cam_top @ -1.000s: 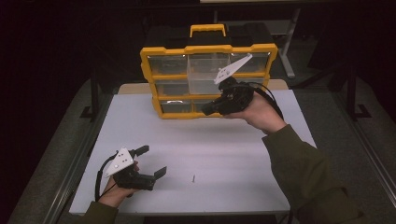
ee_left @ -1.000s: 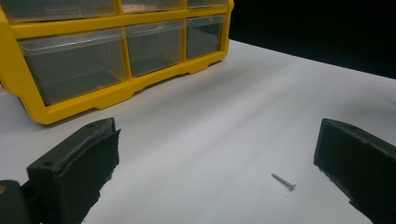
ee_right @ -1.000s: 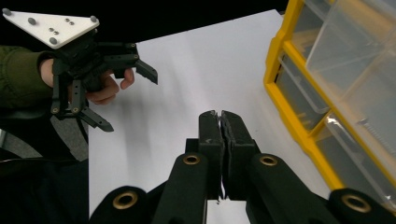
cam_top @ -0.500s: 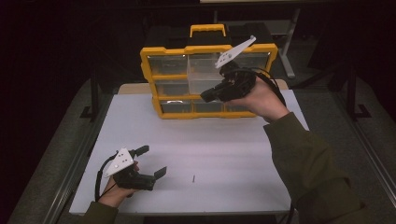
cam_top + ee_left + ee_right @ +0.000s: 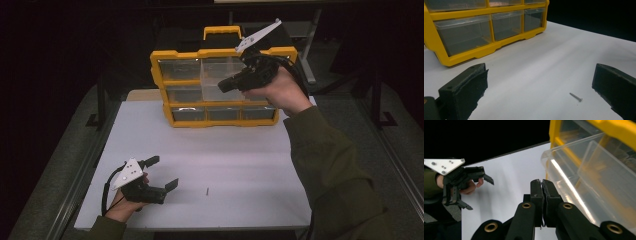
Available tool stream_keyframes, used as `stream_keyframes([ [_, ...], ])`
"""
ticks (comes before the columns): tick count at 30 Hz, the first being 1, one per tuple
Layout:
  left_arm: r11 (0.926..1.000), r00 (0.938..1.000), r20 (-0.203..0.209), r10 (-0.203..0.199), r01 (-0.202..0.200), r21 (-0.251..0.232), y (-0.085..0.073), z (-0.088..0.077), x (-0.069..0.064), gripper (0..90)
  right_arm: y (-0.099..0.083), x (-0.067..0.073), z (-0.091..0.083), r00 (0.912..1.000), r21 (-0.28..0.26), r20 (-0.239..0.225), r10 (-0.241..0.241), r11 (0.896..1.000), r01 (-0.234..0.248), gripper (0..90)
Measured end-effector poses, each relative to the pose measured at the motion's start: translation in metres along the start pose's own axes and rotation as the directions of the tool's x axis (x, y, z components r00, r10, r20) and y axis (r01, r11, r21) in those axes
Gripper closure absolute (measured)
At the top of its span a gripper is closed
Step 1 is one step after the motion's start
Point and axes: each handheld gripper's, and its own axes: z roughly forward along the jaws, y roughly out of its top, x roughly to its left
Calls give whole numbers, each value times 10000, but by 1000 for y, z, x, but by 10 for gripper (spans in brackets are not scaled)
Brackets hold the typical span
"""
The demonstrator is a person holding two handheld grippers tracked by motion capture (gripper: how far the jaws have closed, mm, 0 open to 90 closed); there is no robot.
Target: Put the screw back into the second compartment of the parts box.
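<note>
I have the small screw (image 5: 207, 190) lying flat on the white desk (image 5: 240, 150), near its front edge, and everything for the next move hangs on where it sits relative to my two hands. My left hand-held gripper (image 5: 162, 172) rests low on the desk with its jaws spread wide and nothing between them; the screw lies just ahead of it and a little toward the right jaw, as the left gripper view shows it (image 5: 576, 97) on bare desk between the two black pads, closer to the right one. Its long axis runs slantwise across the gap there, head toward the right pad, so I judge the jaws would close roughly along its length unless I turn the wrist. My right hand-held gripper (image 5: 223, 85) is up high in front of the yellow drawer cabinet (image 5: 220, 52), jaws pressed together on nothing, beside a clear drawer (image 5: 584, 177) that stands pulled out. That puts the right hand well apart from the screw, so the left is plainly the nearer one for the pick.
</note>
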Motion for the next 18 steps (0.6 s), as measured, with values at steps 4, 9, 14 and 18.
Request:
stream_keyframes([
  [4,10000,10000,8,28,-28,10,0,0,0,0,4,-6,-3,9997,-43,153,197,9998,-196,870],
  [9,10000,10000,14,22,-22,10,0,0,0,0,9,-14,-6,9991,-189,312,284,9994,-278,870],
  [14,10000,10000,14,23,-23,9,0,0,0,0,13,-19,-9,9973,-330,457,569,9979,-555,870],
  [18,10000,10000,15,38,-38,24,0,0,0,0,16,-26,-7,9951,-259,698,693,9974,-677,870],
])
